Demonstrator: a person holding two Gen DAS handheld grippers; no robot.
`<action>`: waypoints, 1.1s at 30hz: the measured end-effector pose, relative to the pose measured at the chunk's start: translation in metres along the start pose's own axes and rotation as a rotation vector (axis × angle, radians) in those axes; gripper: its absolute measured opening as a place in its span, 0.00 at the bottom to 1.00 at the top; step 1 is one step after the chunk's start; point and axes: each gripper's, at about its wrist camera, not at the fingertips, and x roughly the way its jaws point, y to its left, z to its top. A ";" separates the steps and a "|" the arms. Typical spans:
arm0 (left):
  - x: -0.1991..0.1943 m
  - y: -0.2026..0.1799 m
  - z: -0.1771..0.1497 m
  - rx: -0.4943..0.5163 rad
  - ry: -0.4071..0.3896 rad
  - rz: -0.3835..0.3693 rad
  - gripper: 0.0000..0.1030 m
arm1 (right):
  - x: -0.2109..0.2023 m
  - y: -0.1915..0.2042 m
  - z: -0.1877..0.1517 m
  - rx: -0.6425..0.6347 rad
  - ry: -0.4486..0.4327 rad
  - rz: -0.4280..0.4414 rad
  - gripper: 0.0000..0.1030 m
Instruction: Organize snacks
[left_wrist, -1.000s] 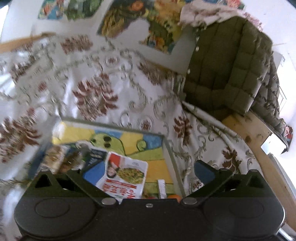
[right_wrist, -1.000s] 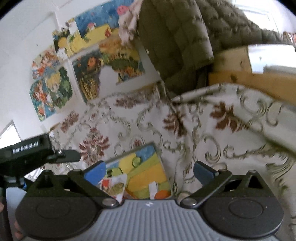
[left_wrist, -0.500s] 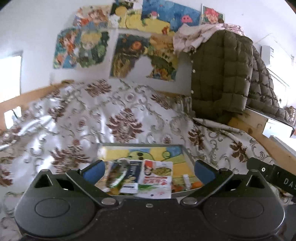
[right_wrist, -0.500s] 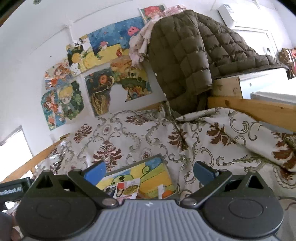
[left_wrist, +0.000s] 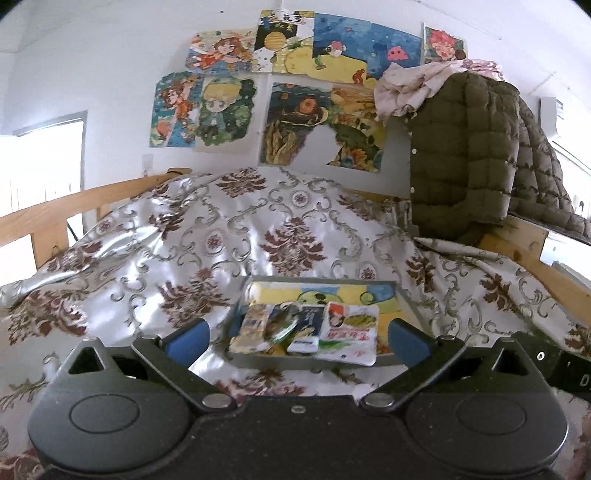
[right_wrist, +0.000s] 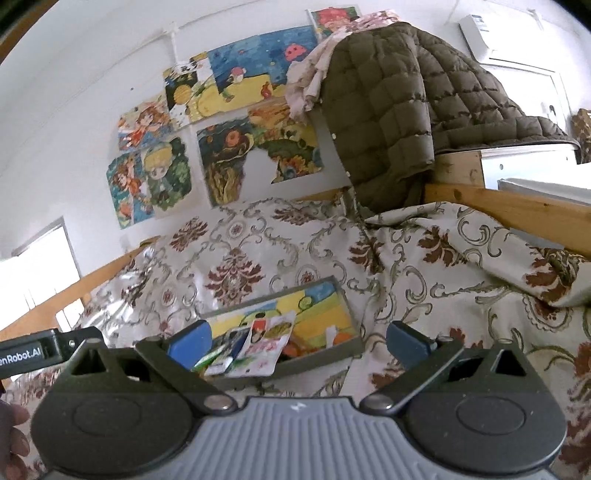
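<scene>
A shallow grey tray (left_wrist: 405, 303) with a colourful cartoon bottom lies on the patterned bedspread. Several snack packets lie side by side in its near half: a pale one (left_wrist: 248, 328), a green one (left_wrist: 281, 325), a dark blue one (left_wrist: 306, 328) and a red-and-white one (left_wrist: 349, 332). The tray (right_wrist: 347, 306) and the red-and-white packet (right_wrist: 264, 339) also show in the right wrist view. My left gripper (left_wrist: 297, 338) is open and empty, above and short of the tray. My right gripper (right_wrist: 295, 339) is open and empty, just right of it.
The floral bedspread (left_wrist: 229, 240) covers the bed inside a wooden frame (left_wrist: 48, 218). A dark quilted jacket (left_wrist: 472, 155) hangs over the right corner. Posters (left_wrist: 295, 110) cover the white wall behind. The other gripper's body (right_wrist: 33, 352) shows at the left edge of the right wrist view.
Both grippers have pulled back and tilted up from the tray, so more wall and bed show. The packets lie in the tray as before. Both stay open.
</scene>
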 end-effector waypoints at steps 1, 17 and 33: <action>-0.003 0.004 -0.004 0.001 0.001 0.005 0.99 | -0.003 0.003 -0.003 -0.005 0.002 0.000 1.00; -0.035 0.052 -0.061 0.009 -0.019 0.036 0.99 | -0.033 0.043 -0.055 -0.116 0.121 -0.054 1.00; -0.036 0.068 -0.091 -0.010 0.041 0.048 0.99 | -0.039 0.073 -0.082 -0.210 0.167 -0.127 1.00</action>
